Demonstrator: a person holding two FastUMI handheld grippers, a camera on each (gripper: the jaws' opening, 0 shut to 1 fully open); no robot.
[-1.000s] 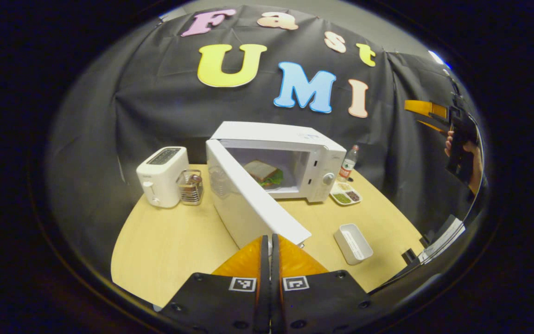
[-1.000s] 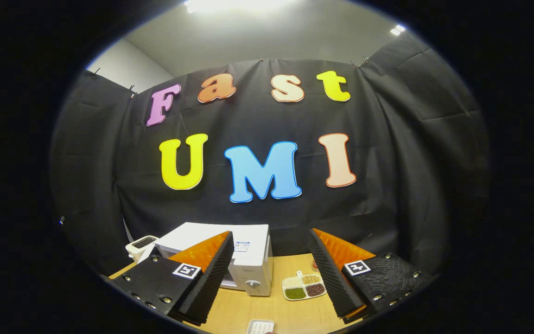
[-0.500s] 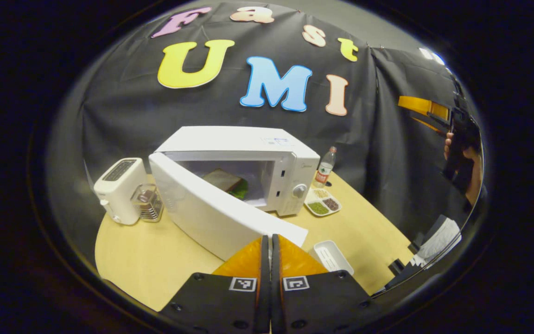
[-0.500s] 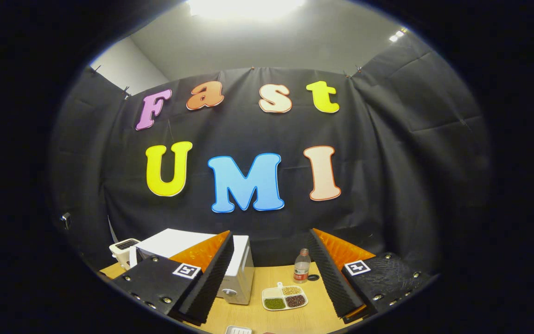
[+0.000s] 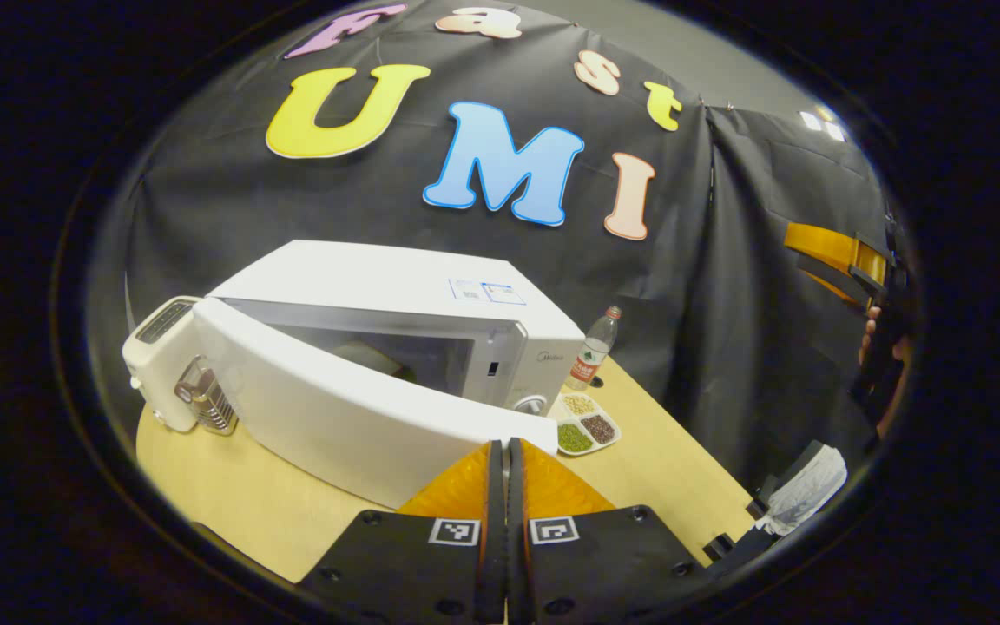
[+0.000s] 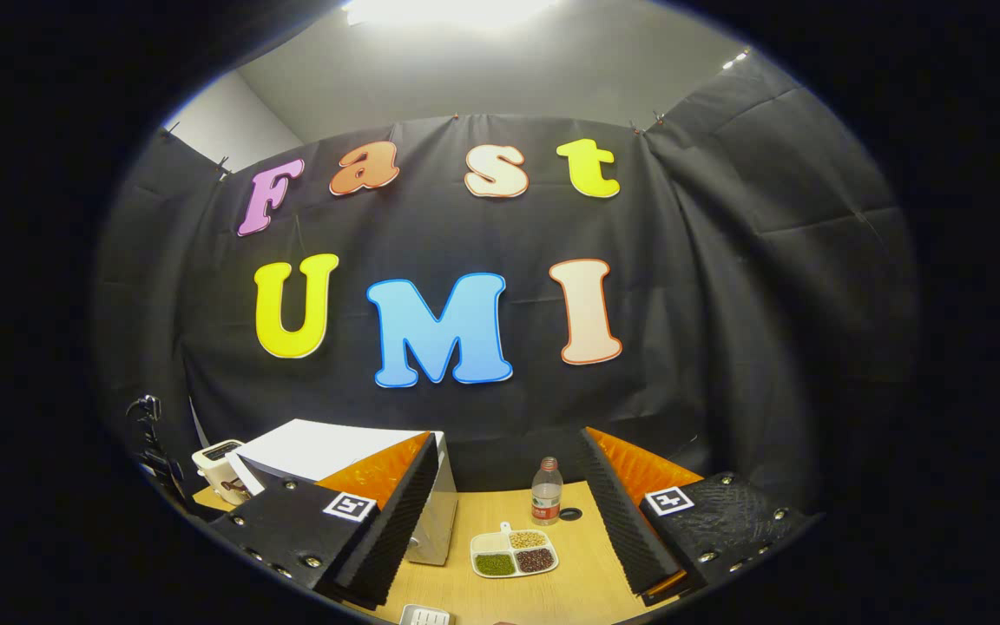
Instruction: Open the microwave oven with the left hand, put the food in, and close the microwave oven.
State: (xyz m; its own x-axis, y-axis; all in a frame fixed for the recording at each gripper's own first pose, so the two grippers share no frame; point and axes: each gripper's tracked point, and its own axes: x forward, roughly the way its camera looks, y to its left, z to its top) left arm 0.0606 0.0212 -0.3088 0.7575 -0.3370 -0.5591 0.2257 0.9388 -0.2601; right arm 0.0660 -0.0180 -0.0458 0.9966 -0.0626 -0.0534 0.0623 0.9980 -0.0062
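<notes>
White microwave door (image 5: 361, 425) ahead of left gripper (image 5: 500, 460), fingers together: push w/ tips near free edge till latched; right gripper (image 6: 500, 512) fingers apart, idle.

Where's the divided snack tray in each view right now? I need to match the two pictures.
Left gripper view: the divided snack tray sits right of centre, at the microwave's front right corner, just above the shut fingers.
Right gripper view: the tray lies low in the middle, between the open fingers.
Shared landmark: the water bottle stands just behind the tray.
</notes>
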